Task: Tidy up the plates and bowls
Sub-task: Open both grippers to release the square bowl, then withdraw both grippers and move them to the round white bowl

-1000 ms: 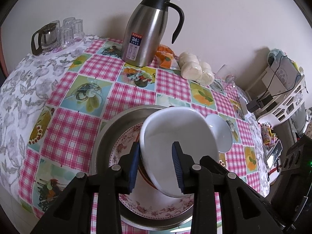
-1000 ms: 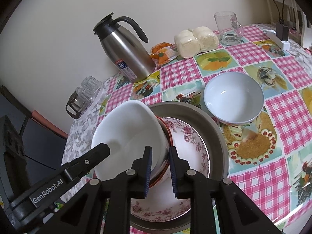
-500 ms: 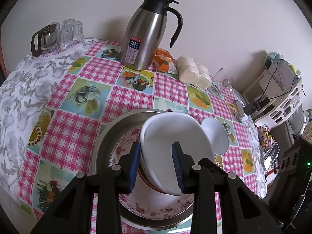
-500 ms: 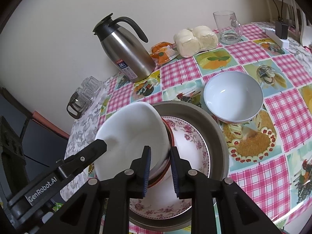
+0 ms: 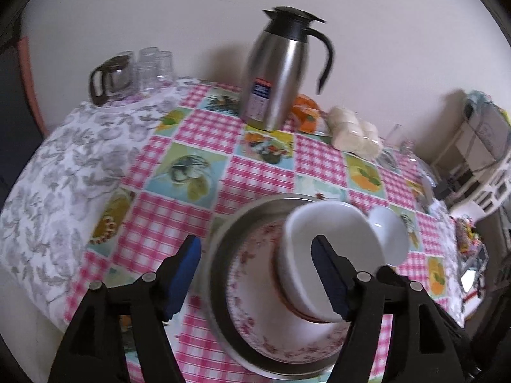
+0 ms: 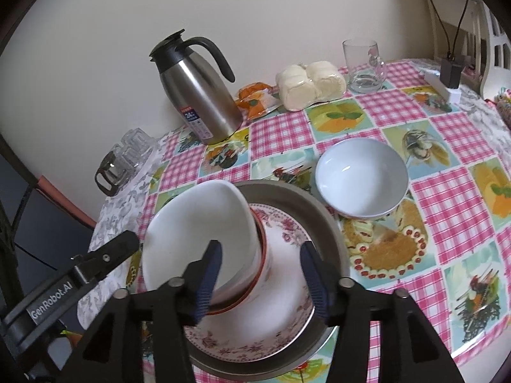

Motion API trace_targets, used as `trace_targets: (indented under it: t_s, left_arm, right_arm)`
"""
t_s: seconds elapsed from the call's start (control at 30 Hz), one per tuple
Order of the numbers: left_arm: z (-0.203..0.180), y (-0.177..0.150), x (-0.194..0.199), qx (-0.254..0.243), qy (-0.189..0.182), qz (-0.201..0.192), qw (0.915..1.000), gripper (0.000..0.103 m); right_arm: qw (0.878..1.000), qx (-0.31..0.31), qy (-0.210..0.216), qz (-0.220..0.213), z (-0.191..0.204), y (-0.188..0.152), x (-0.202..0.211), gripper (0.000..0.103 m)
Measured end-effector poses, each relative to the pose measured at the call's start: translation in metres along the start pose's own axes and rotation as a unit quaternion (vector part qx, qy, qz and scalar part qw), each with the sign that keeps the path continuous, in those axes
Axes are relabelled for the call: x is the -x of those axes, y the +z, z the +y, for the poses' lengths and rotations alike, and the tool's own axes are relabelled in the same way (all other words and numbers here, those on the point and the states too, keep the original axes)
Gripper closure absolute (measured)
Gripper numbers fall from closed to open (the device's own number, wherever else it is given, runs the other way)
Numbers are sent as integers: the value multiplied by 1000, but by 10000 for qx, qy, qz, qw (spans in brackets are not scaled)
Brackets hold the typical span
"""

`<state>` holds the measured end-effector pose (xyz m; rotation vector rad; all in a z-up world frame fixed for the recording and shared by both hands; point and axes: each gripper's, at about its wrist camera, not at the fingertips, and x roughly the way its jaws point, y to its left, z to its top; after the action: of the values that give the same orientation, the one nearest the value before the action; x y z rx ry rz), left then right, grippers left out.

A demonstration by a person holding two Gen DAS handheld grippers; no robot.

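Both tongs are opening wide now: the left tongs (image 5: pixel 255 274) and right tongs (image 6: pixel 260 279) straddle the tilted white bowl (image 6: pixel 198 233), which sits on the floral plate (image 6: pixel 287 319) in the steel pan (image 6: pixel 329 223).

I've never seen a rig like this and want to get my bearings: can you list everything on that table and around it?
Big bowl: one, white, tilted in a red-rimmed bowl on the stack.
Flowered plate: one, white and pink, in the metal pan.
Metal pan: one, grey, near table edge.
Small bowl: one, white, on the cloth right of the pan.
Thermos jug: one, steel with black lid, by the wall.
Buns: one clear pack, pale, right of the jug.
Orange packet: one, between jug and buns.
Glass mug: one, clear, far right.
Glass pot and cups: clear, far left; count unclear.
Tablecloth: one, pink check with pictures.
Left gripper: black, blue pads, opening.
Right gripper: same, opening around the bowls.
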<state>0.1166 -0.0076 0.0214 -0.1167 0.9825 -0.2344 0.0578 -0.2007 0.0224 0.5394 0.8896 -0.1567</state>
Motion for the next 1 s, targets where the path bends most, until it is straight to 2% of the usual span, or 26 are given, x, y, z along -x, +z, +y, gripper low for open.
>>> trace_targets:
  t_s: [0.17, 0.47, 0.63, 0.73, 1.0]
  left_arm:
    - [14, 0, -3, 204, 354, 7, 9992, 16]
    - [28, 0, -2, 430, 615, -105, 9971, 15]
    - [29, -1, -2, 508, 680, -116, 9963, 13]
    - [29, -2, -2, 579, 682, -121, 9959, 3]
    - [21, -4, 5, 657, 683, -224, 9952, 3]
  right_arm:
    - [9999, 97, -103, -67, 0, 0, 2, 25]
    - [9997, 136, -154, -92, -2, 1, 2, 2]
    - [9997, 152, -156, -94, -3, 1, 4, 0]
    - [9997, 152, -129, -113, -5, 1, 6, 0]
    - [9997, 105, -128, -181, -21, 4, 18, 0]
